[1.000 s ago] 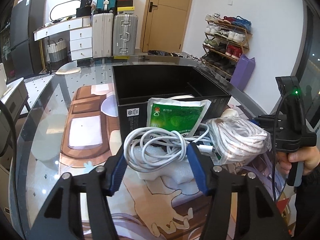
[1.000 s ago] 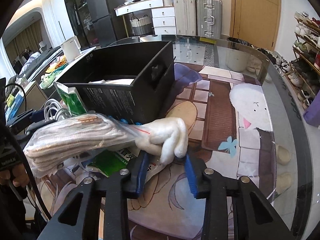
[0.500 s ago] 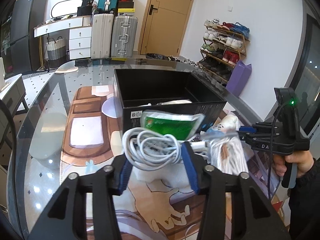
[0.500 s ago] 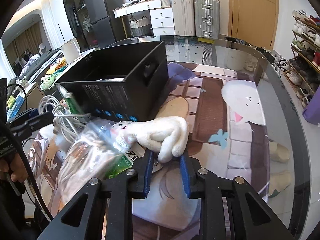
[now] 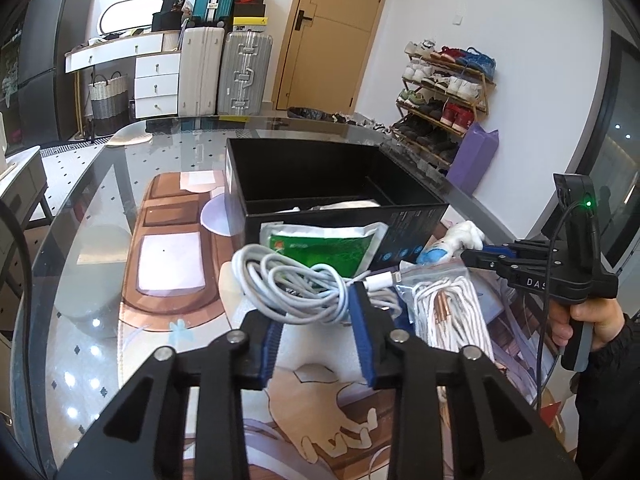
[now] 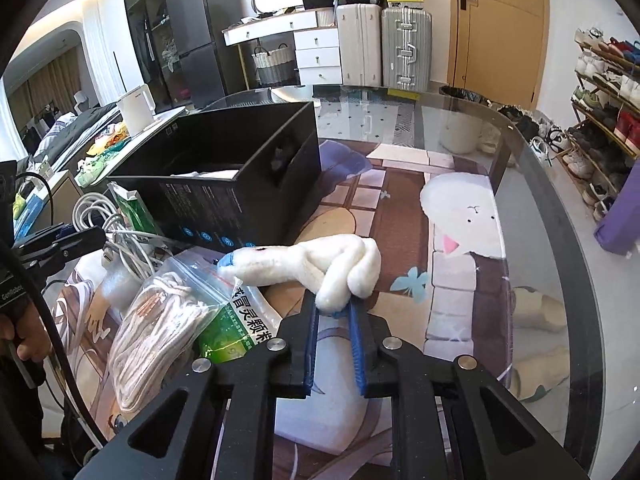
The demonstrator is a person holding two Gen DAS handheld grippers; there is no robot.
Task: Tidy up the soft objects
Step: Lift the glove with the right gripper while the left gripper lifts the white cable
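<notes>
An open black cardboard box (image 5: 340,184) at frame centre holds white packets. Left gripper (image 5: 316,304) jaws are closing around a coiled white cable (image 5: 288,284); right gripper (image 6: 334,312) jaws clench a white plush toy (image 6: 312,264) lower-centre on the bench (image 6: 460,280).

Left gripper (image 5: 318,312) angled down, jaws closing, right gripper (image 6: 334,312) jaws clamped together

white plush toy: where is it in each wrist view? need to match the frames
Left wrist: the white plush toy with a blue patch sits right of centre, past the black open-top box's near right corner, its far end at the tips of the right gripper.
Right wrist: centre frame, its folded end pinched between the blue pads.
Shared landmark: the black open-top box, directly behind the toy in both.
</notes>
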